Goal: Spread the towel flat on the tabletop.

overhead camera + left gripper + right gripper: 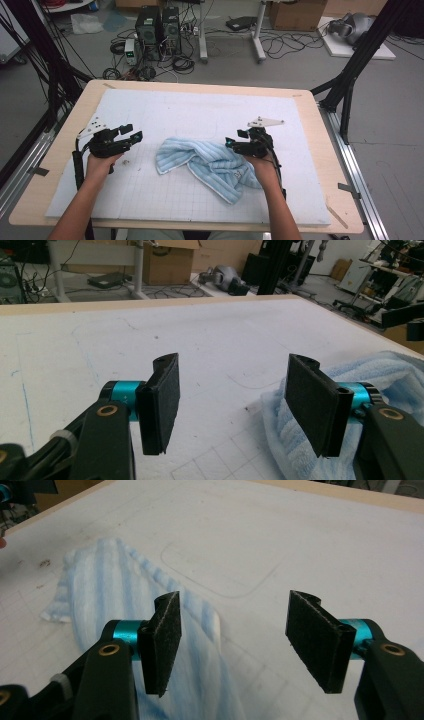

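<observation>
A light blue striped towel (210, 164) lies crumpled on the white mat, between my two hands. My left gripper (131, 134) hovers left of the towel, open, with nothing between its pads. In the left gripper view its jaws (240, 405) stand apart over bare mat, and the towel (380, 375) lies behind the right pad. My right gripper (236, 141) sits at the towel's right part, open. In the right gripper view its jaws (235, 640) are spread, with the towel (100, 590) below and to the left and nothing pinched.
The white gridded mat (200, 110) covers most of the wooden table (330, 150). Small dark specks (131, 162) lie on the mat near my left hand. Beyond the table, computers, cables and boxes stand on the floor.
</observation>
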`<state>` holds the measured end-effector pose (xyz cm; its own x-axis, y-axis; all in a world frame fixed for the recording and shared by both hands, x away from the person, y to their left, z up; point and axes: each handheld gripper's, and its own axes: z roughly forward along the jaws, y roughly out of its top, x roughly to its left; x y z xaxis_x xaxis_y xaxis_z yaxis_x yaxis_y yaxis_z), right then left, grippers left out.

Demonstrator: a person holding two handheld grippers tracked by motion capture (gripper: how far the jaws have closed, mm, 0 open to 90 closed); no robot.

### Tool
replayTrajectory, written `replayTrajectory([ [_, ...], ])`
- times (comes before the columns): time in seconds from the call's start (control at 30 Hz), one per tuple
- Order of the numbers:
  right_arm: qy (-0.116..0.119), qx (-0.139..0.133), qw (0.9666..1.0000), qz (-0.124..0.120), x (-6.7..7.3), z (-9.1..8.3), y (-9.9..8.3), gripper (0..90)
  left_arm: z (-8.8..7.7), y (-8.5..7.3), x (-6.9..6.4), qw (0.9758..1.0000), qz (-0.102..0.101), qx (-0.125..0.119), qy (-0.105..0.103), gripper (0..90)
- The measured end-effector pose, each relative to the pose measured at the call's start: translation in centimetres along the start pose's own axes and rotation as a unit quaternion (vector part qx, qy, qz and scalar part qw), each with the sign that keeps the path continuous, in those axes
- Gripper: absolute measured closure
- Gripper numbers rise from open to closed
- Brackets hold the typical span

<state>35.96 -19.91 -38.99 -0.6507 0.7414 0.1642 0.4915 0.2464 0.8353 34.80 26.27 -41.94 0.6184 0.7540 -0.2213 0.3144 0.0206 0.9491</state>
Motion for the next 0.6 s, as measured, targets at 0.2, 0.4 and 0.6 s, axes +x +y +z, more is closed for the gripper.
replayTrajectory([
  [0.2,0.016,0.015,0.9993,-0.028,1.0,3.0,2.1,39.3,-0.1,0.0,-0.1,1.0000,0.000,-0.001,0.001,39.2],
  [0.4,0.036,0.039,0.9976,-0.043,1.3,5.3,2.7,47.7,0.1,-0.1,-0.1,1.0000,0.001,0.003,0.002,39.1],
  [0.6,0.050,0.063,0.9951,-0.057,2.0,7.4,3.1,53.3,0.2,-0.2,0.0,1.0000,-0.001,0.007,0.002,39.1],
])
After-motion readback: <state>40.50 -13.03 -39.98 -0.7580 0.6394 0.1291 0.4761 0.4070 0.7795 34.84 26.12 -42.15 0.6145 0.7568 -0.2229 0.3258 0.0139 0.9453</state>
